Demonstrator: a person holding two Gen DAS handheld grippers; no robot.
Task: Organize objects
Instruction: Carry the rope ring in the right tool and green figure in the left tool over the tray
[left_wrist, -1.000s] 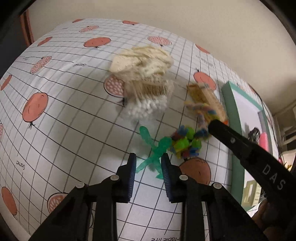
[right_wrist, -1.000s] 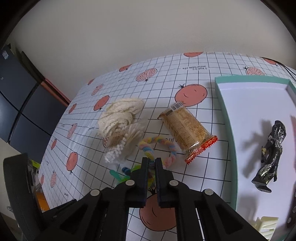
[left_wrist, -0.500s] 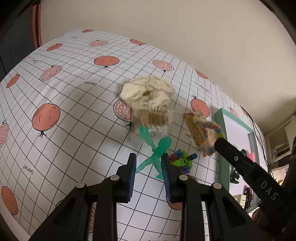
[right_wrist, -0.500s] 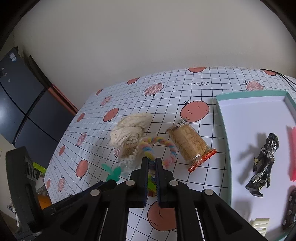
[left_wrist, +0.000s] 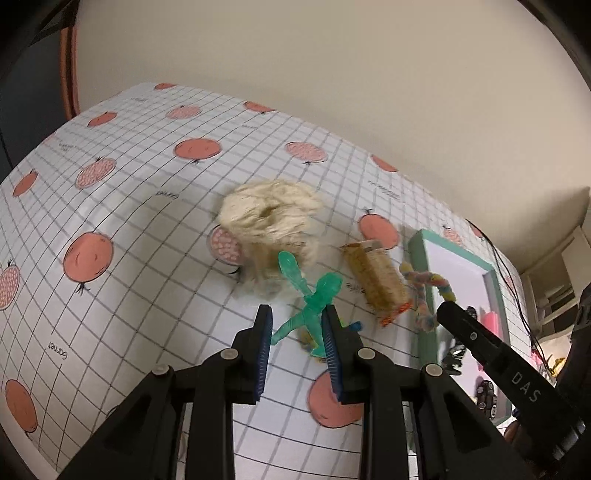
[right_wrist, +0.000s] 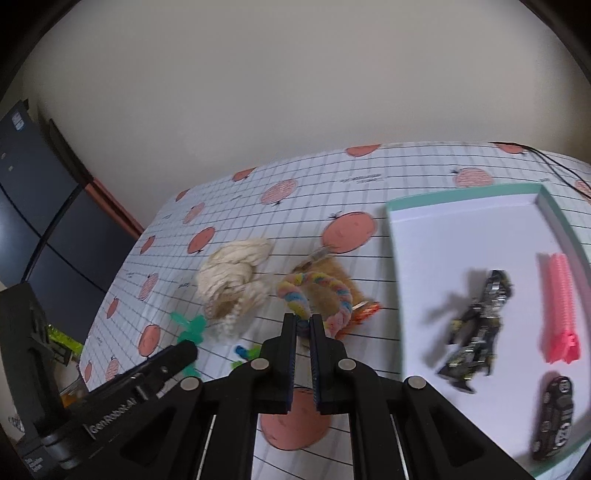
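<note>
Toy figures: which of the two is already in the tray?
The dark, shiny figure lies inside the teal-rimmed tray, beside the pink zigzag piece. The translucent green figure is outside the tray, between the left gripper's fingers.

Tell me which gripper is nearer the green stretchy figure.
Left. The left gripper has the green stretchy figure between its fingers. The right gripper is off to its right, shut on the pastel rope ring, beside the teal tray.
</note>
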